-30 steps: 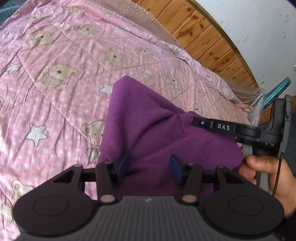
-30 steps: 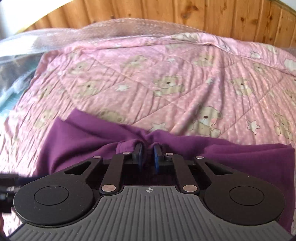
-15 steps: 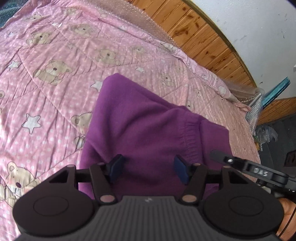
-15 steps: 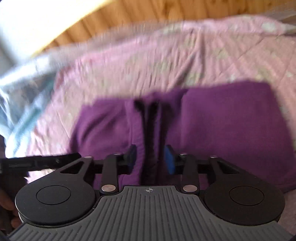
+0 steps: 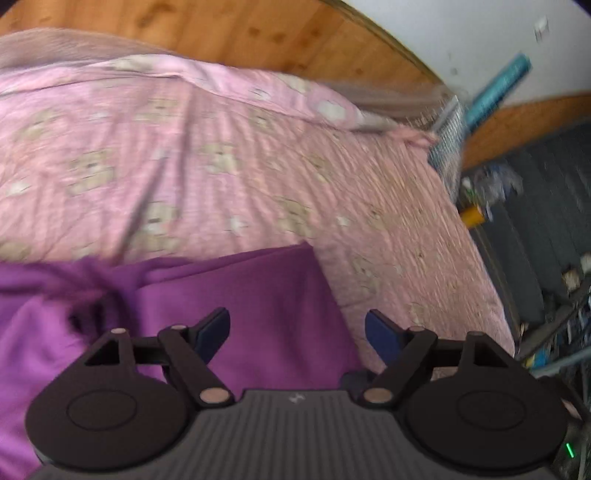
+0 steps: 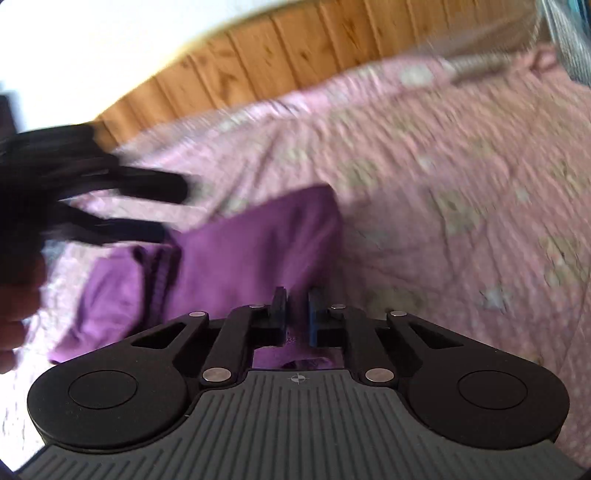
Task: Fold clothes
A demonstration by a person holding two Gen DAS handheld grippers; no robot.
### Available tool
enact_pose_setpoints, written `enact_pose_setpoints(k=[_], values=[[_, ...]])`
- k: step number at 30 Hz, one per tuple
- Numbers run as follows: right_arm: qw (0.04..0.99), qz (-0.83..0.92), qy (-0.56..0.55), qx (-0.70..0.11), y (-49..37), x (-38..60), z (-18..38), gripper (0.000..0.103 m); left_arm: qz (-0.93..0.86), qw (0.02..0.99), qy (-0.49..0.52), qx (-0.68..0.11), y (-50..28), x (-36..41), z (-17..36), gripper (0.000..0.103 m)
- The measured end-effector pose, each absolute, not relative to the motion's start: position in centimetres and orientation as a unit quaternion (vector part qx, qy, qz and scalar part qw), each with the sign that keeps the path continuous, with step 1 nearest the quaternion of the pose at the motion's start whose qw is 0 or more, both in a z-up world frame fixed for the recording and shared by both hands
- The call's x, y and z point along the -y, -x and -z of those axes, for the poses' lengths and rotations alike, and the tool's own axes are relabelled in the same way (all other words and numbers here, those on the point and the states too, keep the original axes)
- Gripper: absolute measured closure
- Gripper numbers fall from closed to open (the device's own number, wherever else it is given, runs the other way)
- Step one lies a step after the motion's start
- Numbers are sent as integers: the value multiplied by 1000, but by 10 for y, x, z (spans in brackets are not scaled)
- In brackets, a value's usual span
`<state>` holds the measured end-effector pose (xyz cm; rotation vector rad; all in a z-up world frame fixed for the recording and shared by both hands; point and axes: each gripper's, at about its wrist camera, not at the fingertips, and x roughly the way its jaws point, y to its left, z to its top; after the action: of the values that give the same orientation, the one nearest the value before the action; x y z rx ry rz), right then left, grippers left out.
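A purple fleece garment [image 5: 258, 306] lies folded on the bed, spread over a pink quilt printed with teddy bears and stars [image 5: 240, 166]. In the left wrist view it fills the lower left of the frame, its flat squared corner reaching toward the centre, with a bunched, shadowed crease at the left. The left gripper [image 5: 297, 330] hangs over that cloth with its blue-padded fingers [image 5: 212, 328] spread wide and nothing between them. Behind the quilt a wooden plank headboard [image 5: 221, 33] curves across the top, with a pale wall at the upper right and blurred clutter down the right edge.

In the right wrist view the purple fleece garment [image 6: 251, 247] sits left of centre, on the pink quilt [image 6: 461, 192]. The right gripper [image 6: 297, 314] is at the garment's near edge, its fingers drawn close together with a strip of purple fabric pinched between them; more purple shows just behind the pads. At the left of this frame the left gripper [image 6: 162, 206] appears as a dark, smeared shape above the garment's far end, with a hand [image 6: 18, 317] below it at the edge. The wooden headboard [image 6: 258, 70] runs along the top. Both views are heavily blurred.
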<state>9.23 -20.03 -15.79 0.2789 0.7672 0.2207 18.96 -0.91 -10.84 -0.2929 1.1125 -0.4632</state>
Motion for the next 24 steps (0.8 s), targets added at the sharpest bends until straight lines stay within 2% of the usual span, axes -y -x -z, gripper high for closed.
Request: enact_pose_setpoints(k=[4,5,6,7,8,9,10,12,14,17,18,20,21,23,24], values=[[922,-174,-129,-322,-73,170,135,95,226,802,85,-546,-200,38,111,22],[922,-185,-120,-318,-72,163,135,95,228,799,72,-552,-202,46,112,29],[922,-195,-110,-315,-70,156,135,95,230,795,59,-558,-205,53,113,61],[925,-191,-101,-312,-69,153,138,95,232,792,46,-563,-207,60,113,81],[927,-189,-104,-307,-67,156,138,86,234,788,32,-569,-210,68,114,88],[929,-188,-108,-301,-65,158,138,77,236,784,21,-573,-212,73,114,88],[930,-191,-121,-290,-60,165,134,73,238,789,43,-565,-210,54,102,88],[927,-213,-146,-272,-53,173,123,44,248,796,86,-545,-203,4,73,89],[920,-241,-145,-272,-54,159,115,37,251,803,124,-527,-189,-64,55,89],[906,-285,-111,-292,-62,108,111,36,233,807,173,-514,-175,-171,62,87],[901,-299,-99,-298,-65,91,109,36,217,800,205,-520,-177,-204,82,80],[889,-317,-68,-322,-72,51,117,36,147,790,253,-538,-180,-255,130,82],[883,-320,-49,-341,-76,29,127,47,144,789,278,-528,-175,-262,138,81],[878,-308,-4,-366,-79,-8,142,51,136,786,325,-508,-164,-278,155,79],[881,-291,21,-372,-78,-22,147,50,134,784,349,-497,-159,-285,163,73]])
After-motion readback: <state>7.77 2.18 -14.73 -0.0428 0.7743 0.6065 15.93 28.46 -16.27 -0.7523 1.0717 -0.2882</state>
